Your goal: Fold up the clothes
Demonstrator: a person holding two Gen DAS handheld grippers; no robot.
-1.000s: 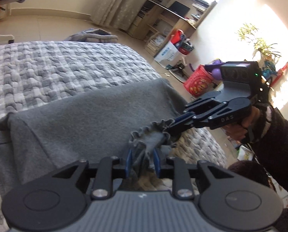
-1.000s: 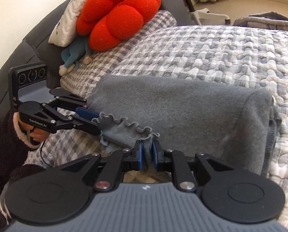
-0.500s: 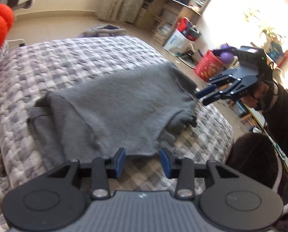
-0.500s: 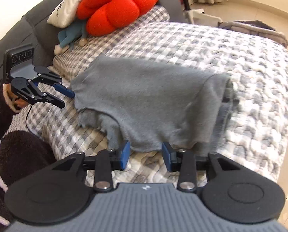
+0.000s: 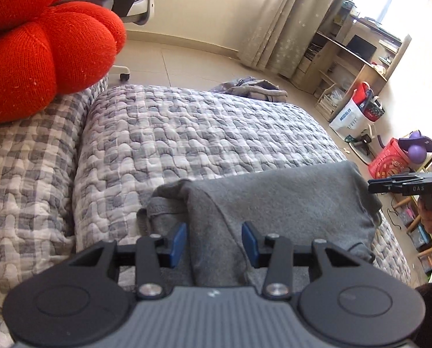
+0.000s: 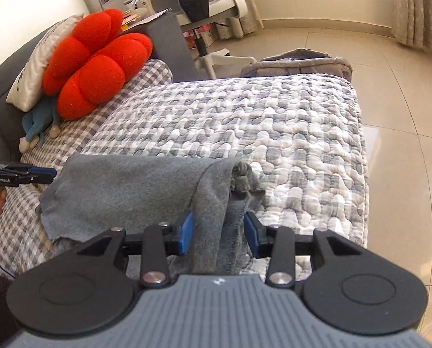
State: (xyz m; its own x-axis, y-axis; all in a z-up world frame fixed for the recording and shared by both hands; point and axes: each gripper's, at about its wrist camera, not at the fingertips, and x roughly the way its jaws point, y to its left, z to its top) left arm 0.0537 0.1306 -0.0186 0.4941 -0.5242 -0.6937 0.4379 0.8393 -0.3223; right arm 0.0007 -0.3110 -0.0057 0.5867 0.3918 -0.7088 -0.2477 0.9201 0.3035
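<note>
**A:** Left gripper (image 5: 214, 239) first: parted to a middling gap, jaws just been opening, pinching nothing. Pointed down at the grey garment (image 5: 288, 203), with cloth showing between the pads but not squeezed.

**B:** Same for the right gripper (image 6: 219, 232): medium gap, just been opening, fabric beneath and between, no grip. Reads as a release, probably so the fold can settle under its own weight.

**A:** Agreed. Lying doubled over on the near part of the checked quilt (image 5: 187, 133), close to the person's side of the bed. Easy reach for both hands, likely the reason for working there.

**B:** Worth noting the ribbed end (image 5: 158, 211) poking out at one side of the fold, bunched rather than flat. Could want tucking or smoothing before another fold.

**A:** Also a loose ruffled edge (image 6: 46, 203) at the opposite end, near where the left tool shows in the right wrist view. Not square yet, so hardly finished.

**B:** Further back, bare quilt, presumably kept free as folding room. Beyond that, red cushion (image 5: 42, 52) pushed up against the sofa back, out of the way.

**A:** And at the far edge, another grey pile (image 6: 297, 63), seemingly set aside; whether folded or waiting, cannot tell.
</note>
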